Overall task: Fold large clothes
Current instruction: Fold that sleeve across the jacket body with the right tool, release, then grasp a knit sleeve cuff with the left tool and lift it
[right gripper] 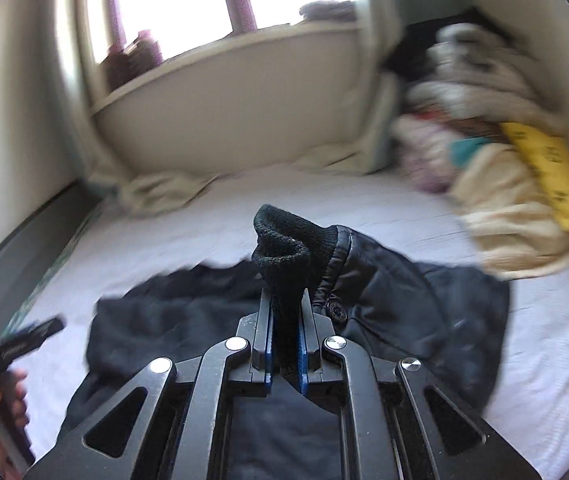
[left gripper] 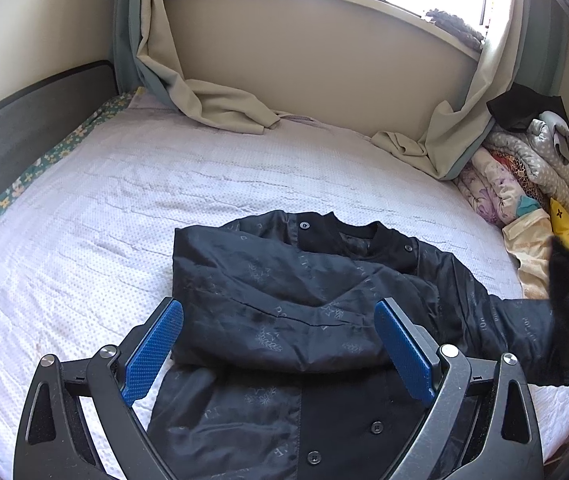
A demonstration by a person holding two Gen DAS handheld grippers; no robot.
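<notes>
Cuff point(right gripper: 284, 240) between right gripper point(right gripper: 285, 344) pads, background blurred

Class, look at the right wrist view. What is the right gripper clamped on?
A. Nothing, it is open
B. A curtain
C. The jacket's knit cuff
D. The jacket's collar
C: the right gripper is shut on the black ribbed knit cuff at the end of the jacket sleeve, lifted off the bed.
</notes>
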